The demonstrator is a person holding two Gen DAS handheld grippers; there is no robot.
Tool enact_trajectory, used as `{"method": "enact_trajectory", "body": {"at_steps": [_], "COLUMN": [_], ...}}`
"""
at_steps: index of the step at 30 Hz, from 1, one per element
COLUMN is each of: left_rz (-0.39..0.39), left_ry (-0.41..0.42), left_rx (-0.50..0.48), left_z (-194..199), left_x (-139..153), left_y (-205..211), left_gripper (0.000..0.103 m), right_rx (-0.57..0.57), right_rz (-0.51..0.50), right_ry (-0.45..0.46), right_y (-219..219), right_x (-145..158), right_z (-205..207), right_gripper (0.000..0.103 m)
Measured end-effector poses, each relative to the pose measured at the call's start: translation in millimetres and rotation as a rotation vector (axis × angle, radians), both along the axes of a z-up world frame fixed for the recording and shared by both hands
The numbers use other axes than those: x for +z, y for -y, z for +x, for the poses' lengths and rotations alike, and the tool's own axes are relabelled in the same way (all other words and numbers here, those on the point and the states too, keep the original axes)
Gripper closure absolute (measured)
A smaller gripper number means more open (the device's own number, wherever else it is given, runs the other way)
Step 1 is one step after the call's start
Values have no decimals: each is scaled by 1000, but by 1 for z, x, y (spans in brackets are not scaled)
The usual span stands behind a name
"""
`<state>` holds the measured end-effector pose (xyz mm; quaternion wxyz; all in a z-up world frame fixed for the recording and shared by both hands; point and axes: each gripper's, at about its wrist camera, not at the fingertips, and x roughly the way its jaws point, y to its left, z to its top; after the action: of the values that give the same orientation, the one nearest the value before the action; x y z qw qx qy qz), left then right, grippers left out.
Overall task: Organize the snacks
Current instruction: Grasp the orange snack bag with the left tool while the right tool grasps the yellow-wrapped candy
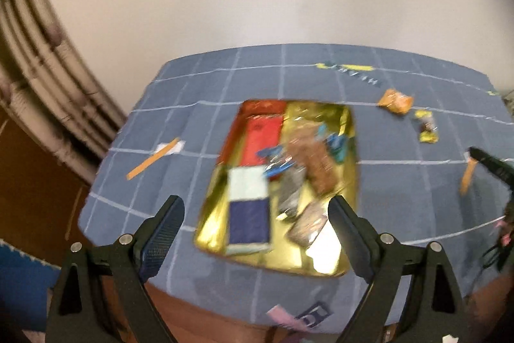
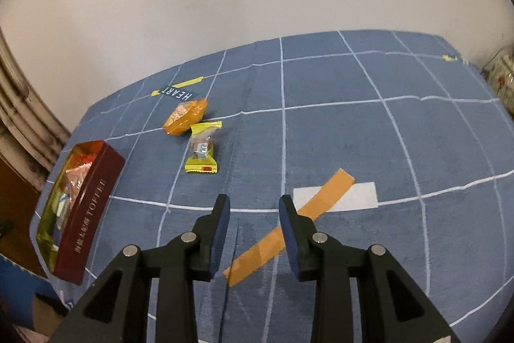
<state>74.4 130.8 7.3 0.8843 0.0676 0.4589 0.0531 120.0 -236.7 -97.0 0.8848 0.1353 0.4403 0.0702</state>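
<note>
While most snacks already fill the toffee tin (image 1: pixel 221 233), two remain on the tabletop (image 2: pixel 337 134) at its two o'clock: orange packet (image 2: pixel 185 117), yellow packet (image 2: pixel 202 150). Left hand-held gripper (image 1: pixel 255 216) gapes empty; right hand-held gripper (image 2: pixel 253 211) is narrowly parted, empty.

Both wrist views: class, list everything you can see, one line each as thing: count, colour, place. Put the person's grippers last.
Toffee box: one, dark red outside, gold inside, on the cloth's left, holding mixed wrapped snacks.
Orange snack packet: one, orange, loose on the cloth beyond the box.
Yellow snack packet: one, yellow, just in front of the orange one.
Tape strips: two, orange over white, one on each side of the cloth.
Tablecloth: one, blue with white grid.
Left gripper: open, empty.
Right gripper: jaws apart, empty.
</note>
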Motion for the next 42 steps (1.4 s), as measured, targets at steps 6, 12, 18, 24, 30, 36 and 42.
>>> {"method": "enact_trajectory", "body": {"at_steps": [6,12,18,24,30,36,42], "left_rz": [-29,-69,-95,-101,-202,-280,-355], "left_ry": [8,-6,-16,-31,-123,-254,-399], "left_rx": [-37,-74,-125,-173,-303,-470,-398], "left_z": [32,59,94,118,169,222,260], "left_x": [18,23,27,22,-1,-41,-74], "left_y": [23,36,62,85,121,162,175], "left_gripper": [13,12,12,12,12,14,15], "right_rx": [80,132,91,122,89,23,-6], "right_rz": [34,10,35,2,8,-11,-15], "right_ry": [33,34,12,7,29,33,29], "right_y": [-30,-54,-49,-64,-42,2,21], "right_x": [11,9,-2,-7,-2,0,-16], "right_z": [22,47,64,78,68,48,42], "right_gripper": [67,65,56,56,56,56,55]}}
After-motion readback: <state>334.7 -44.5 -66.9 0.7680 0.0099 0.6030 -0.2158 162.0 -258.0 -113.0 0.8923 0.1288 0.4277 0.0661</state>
